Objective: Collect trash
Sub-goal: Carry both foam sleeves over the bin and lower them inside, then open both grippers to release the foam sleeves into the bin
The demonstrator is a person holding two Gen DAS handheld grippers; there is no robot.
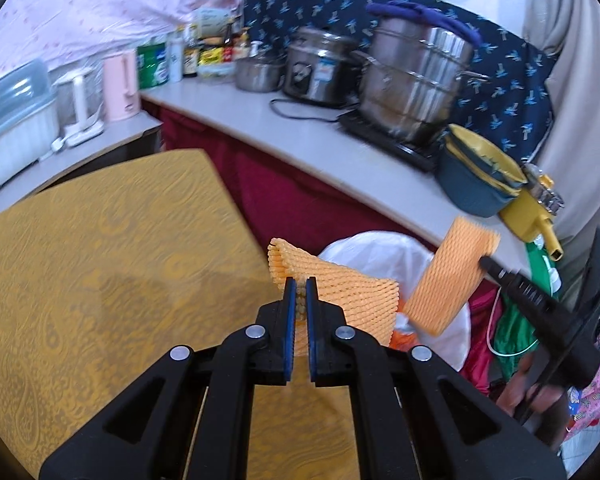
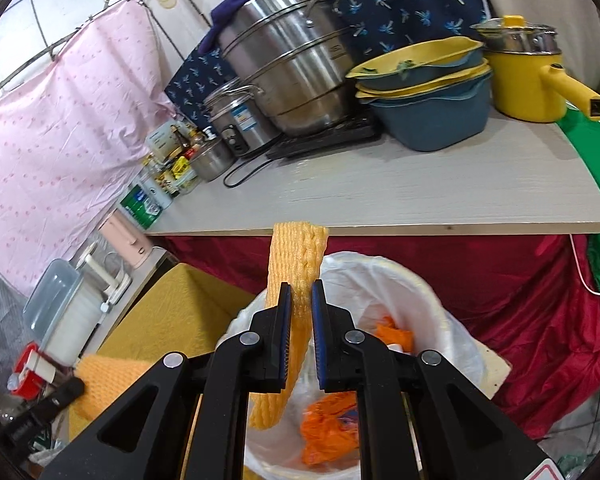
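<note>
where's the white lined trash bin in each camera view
Left wrist: trash bin sits right of centre, beyond the table edge, partly hidden behind the foam net in the left gripper.
Right wrist: trash bin fills the lower centre.
Shared landmark: big steel steamer pot.

An orange foam net [image 1: 340,292] is clamped in the left gripper [image 1: 300,292] beside a white-lined bin [image 1: 380,248]; a second net [image 1: 448,276] is held alongside.

two foam nets [image 1: 340,300], one bin [image 2: 440,300]
</note>
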